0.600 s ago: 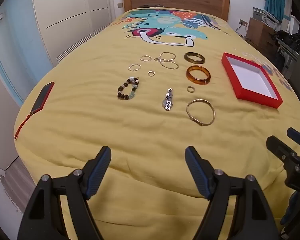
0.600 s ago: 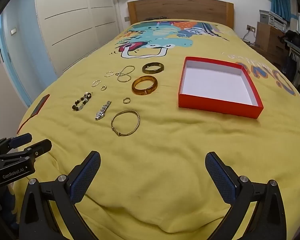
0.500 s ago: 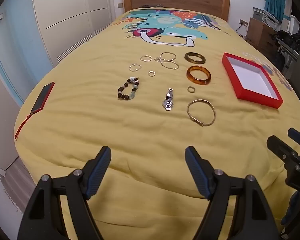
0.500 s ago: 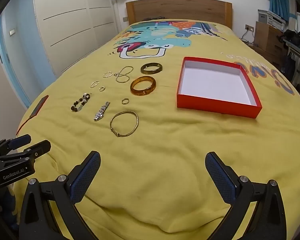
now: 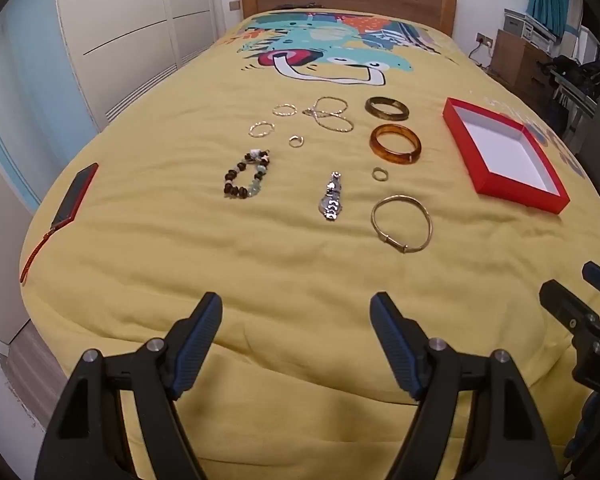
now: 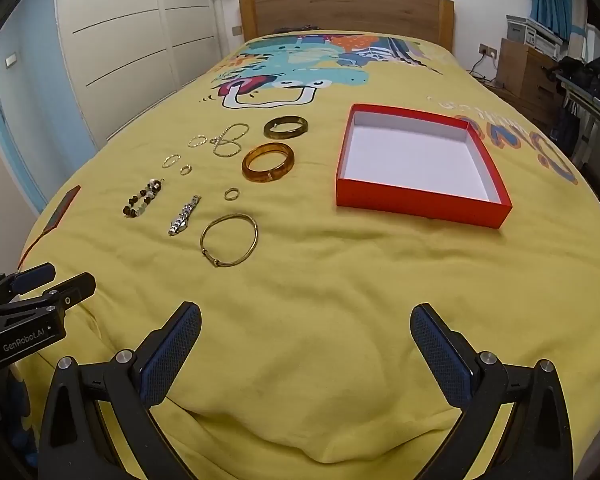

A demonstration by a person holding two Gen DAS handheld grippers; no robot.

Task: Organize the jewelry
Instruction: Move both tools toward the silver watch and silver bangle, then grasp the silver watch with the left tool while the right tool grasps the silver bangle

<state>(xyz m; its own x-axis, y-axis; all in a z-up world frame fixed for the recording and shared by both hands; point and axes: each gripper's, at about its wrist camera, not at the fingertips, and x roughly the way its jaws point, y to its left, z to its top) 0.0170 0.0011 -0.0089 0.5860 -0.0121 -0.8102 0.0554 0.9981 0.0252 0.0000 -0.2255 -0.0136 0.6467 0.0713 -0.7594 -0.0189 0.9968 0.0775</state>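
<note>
Near the bed's (image 6: 300, 360) foot edge, both grippers (left (image 5: 296, 340), right (image 6: 306, 344)) are hovering wide, holding nothing; gold bangle (image 6: 229, 245) is lying ahead-left of right gripper, box (image 6: 420, 208) ahead-right.

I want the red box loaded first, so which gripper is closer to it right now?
Right. The red box lies ahead of the right gripper, slightly to its right; from the left gripper it sits far off to the right.
</note>
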